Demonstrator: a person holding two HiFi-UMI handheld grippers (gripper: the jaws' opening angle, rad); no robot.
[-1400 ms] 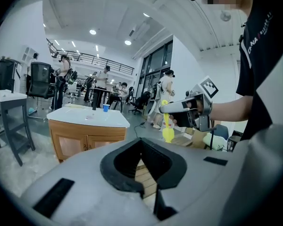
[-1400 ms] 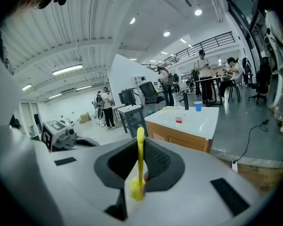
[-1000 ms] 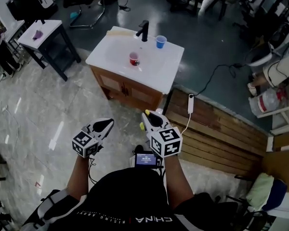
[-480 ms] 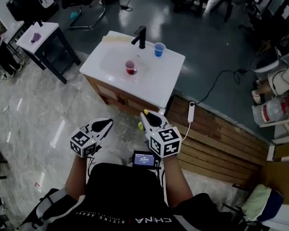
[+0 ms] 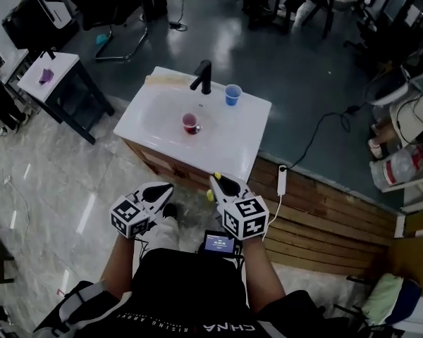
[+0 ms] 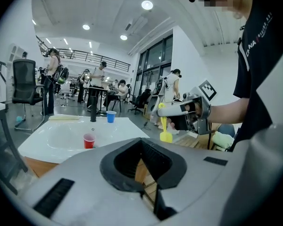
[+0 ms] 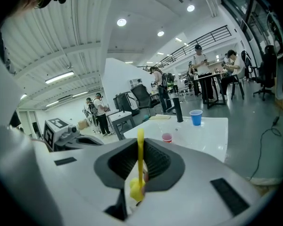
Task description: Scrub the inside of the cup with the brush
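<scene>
- Holding the yellow brush (image 7: 140,154), your right gripper (image 5: 221,182) has fingers clamped on its handle.
- Your left gripper (image 5: 166,187): fingers pressed together, empty.
- Red cup (image 5: 191,123) stands in the bench (image 5: 233,143) basin, well apart from both.
- Scrubbing not begun; reach, cup grasp, scrub remain.

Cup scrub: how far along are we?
Done: brush clamped in right gripper. In hand: reaching the sink; both grippers are short of it, left gripper shut, empty. Left: take the red cup, likely the target, and scrub inside.
</scene>
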